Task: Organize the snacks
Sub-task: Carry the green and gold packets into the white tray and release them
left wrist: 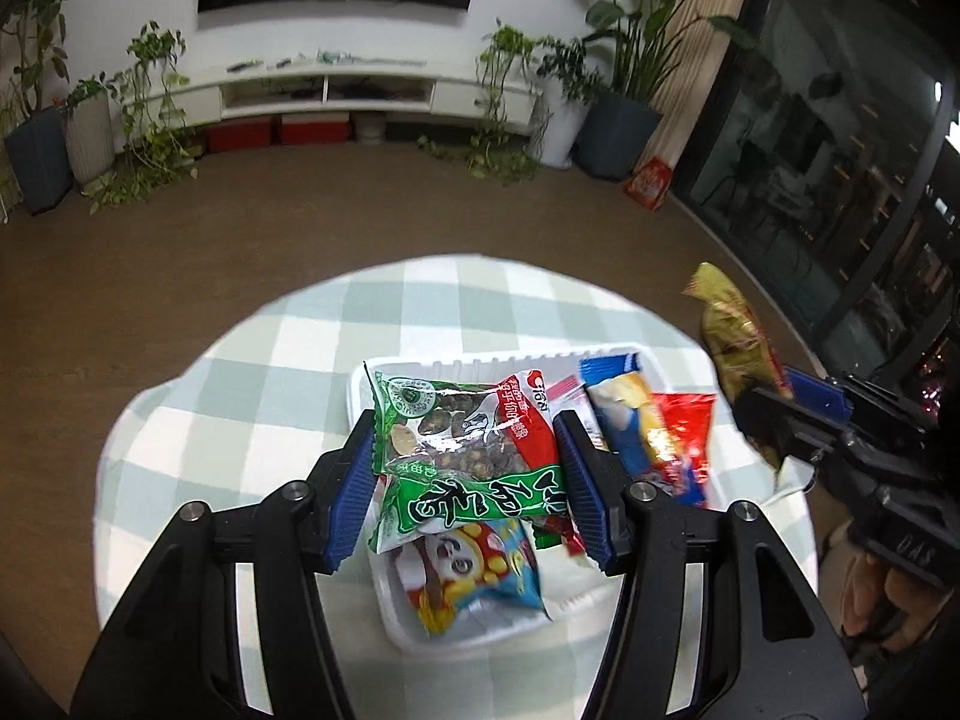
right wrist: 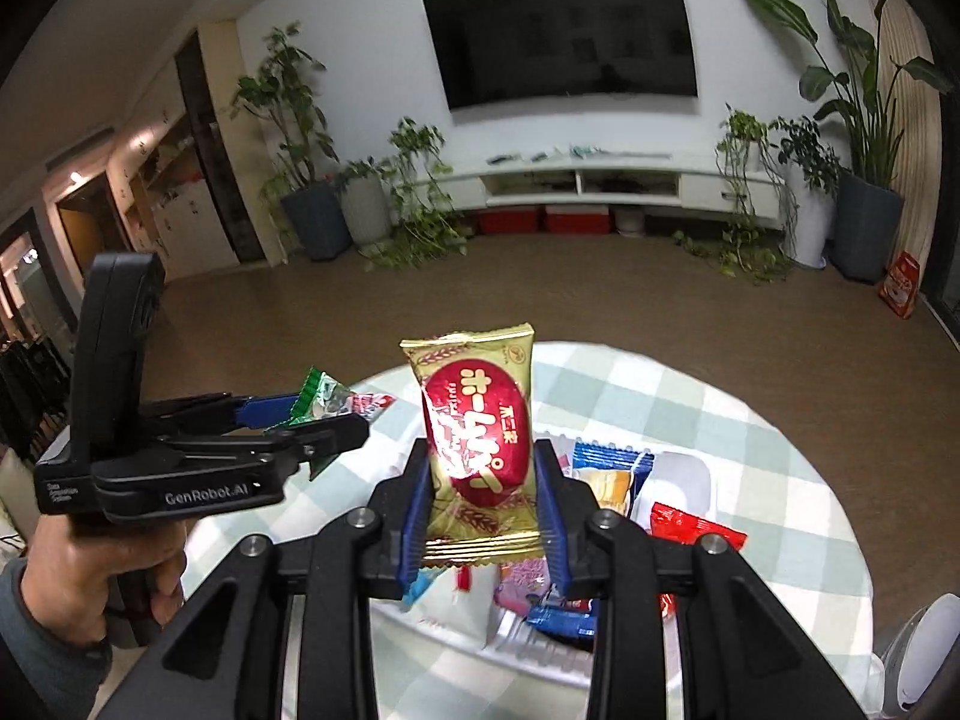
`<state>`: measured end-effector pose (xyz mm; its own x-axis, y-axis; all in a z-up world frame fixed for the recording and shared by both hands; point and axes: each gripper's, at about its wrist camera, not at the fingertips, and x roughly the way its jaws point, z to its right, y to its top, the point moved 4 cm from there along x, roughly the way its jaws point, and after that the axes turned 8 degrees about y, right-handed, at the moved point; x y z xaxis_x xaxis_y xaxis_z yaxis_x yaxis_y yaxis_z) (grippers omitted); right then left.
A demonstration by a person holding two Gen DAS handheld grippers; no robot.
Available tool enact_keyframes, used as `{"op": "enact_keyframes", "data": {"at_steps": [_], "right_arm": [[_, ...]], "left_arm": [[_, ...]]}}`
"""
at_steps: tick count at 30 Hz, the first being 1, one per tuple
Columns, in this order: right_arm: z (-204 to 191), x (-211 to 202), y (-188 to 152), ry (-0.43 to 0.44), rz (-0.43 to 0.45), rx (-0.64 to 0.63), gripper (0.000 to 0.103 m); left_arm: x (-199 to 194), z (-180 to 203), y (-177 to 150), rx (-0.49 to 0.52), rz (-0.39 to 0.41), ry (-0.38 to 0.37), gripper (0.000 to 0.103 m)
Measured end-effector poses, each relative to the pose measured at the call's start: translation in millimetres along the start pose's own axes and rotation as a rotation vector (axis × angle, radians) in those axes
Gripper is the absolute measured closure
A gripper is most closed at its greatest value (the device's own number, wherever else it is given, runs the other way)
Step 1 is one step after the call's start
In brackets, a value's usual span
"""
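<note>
1. Currently the left tool (left wrist: 468, 468) is closed on one green nut packet (left wrist: 462, 450). The blue pads press its two side edges. Its long axis runs along the fingers, away from the camera, with the clear window end pointing forward and the printed green band nearest the tool base.
2. The green nut packet hangs above the white tray (left wrist: 480, 630), which rests on the checked tabletop (left wrist: 240, 420).
3. The right tool (right wrist: 483, 516) is closed on one gold wafer packet (right wrist: 477, 426). The packet stands upright between the pads; its long axis is vertical in the right wrist view, its crimped top edge points up and away, and the red oval label faces the camera.
4. The gold wafer packet is held above the near part of the white tray. In the left wrist view it appears at the right edge, raised clear of the tabletop.
5. Loose packets counted in the tray from the left wrist view:
   - one cartoon-print packet (left wrist: 474, 570), under the green nut packet;
   - one blue and yellow packet (left wrist: 630, 414), long axis running front to back;
   - one red packet (left wrist: 687, 426), just beside the blue and yellow packet.
6. Further wrappers lie partly hidden beneath these; their number probably exceeds two, but it cannot be counted reliably.
</note>
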<state>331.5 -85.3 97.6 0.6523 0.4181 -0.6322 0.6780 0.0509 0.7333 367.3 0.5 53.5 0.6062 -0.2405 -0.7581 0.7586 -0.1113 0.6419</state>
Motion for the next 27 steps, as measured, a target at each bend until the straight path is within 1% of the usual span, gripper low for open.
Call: {"op": "enact_keyframes", "data": {"at_steps": [4,7,10,18,24,25,26,27], "right_arm": [[10,30,-14,-0.037,-0.062,0.007,0.069],[10,50,-27,-0.07,-0.113,-0.02,0.069],[10,64,-38,-0.105,-0.154,-0.047,0.069],[12,88,-55,-0.15,-0.231,-0.077,0.068],[10,88,-59,-0.161,-0.234,-0.091,0.067],[10,88,-59,-0.16,-0.233,-0.091,0.067],[9,87,-59,-0.162,-0.234,-0.094,0.067],[10,89,-59,-0.166,-0.237,-0.1,0.065]], "left_arm": [[42,0,-13,0.002,-0.051,0.016,0.048],[67,-1,-23,-0.002,-0.076,0.03,0.048],[84,-2,-30,0.006,-0.088,0.045,0.048],[110,3,-37,0.026,-0.092,0.057,0.047],[115,-2,-38,0.014,-0.091,0.061,0.045],[116,-3,-38,0.011,-0.09,0.061,0.042],[115,-4,-38,0.01,-0.089,0.062,0.04],[115,-4,-38,0.01,-0.088,0.063,0.04]]}}
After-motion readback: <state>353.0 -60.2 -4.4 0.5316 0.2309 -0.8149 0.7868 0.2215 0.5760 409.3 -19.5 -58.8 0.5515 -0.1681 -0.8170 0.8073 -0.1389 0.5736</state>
